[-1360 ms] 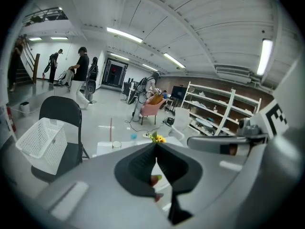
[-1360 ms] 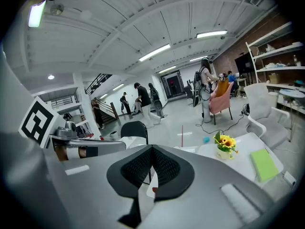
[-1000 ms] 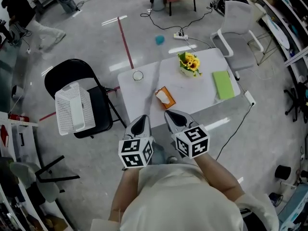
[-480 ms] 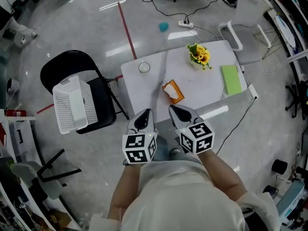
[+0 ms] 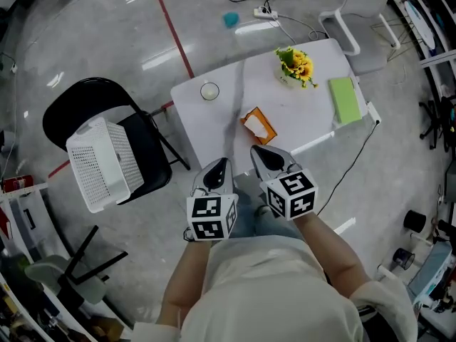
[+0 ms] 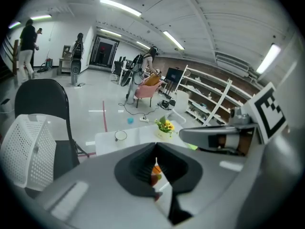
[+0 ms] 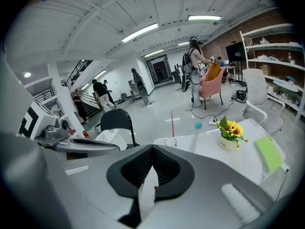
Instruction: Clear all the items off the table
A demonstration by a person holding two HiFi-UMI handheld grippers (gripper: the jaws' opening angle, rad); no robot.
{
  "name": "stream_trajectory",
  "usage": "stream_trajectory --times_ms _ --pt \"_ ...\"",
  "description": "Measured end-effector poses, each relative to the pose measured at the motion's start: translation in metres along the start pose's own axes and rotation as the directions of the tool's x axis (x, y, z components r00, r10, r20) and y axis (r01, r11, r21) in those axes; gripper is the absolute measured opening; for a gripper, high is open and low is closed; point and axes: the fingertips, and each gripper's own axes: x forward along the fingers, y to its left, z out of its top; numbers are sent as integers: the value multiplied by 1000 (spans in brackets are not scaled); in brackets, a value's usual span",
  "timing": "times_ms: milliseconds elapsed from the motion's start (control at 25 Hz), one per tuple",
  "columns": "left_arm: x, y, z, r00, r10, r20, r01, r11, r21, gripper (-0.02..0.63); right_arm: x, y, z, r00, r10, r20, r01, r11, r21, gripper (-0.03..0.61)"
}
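Note:
A white table (image 5: 303, 120) carries an orange tissue box (image 5: 258, 125), a small round cup (image 5: 209, 90), a pot of yellow flowers (image 5: 296, 66) and a green notebook (image 5: 345, 100). My left gripper (image 5: 220, 164) and right gripper (image 5: 258, 152) hang side by side just short of the table's near edge, both shut and empty. In the left gripper view the gripper (image 6: 156, 149) points at the table, with the cup (image 6: 120, 135) and flowers (image 6: 165, 126) beyond. The right gripper (image 7: 152, 149) faces the flowers (image 7: 228, 130), notebook (image 7: 268, 152) and cup (image 7: 170, 141).
A black folding chair (image 5: 78, 109) stands left of the table with a white slatted basket (image 5: 100, 162) on its seat. A white office chair (image 5: 360, 6) is behind the table's far right corner. Cables and a power strip (image 5: 265, 11) lie on the floor beyond.
Both grippers have moved forward and down toward the table's near edge, staying side by side. Their jaws stay shut. The items on the table have not moved.

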Motion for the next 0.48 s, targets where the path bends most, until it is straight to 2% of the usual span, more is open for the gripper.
stream_trajectory --times_ms 160,480 --pt "15 5 -5 999 -30 -30 31 1000 7 11 12 -10 -6 999 -38 -8 38 999 29 -6" --pt "44 17 -17 998 -35 -60 35 999 -8 11 28 -34 -26 995 -81 -52 83 995 46 -6"
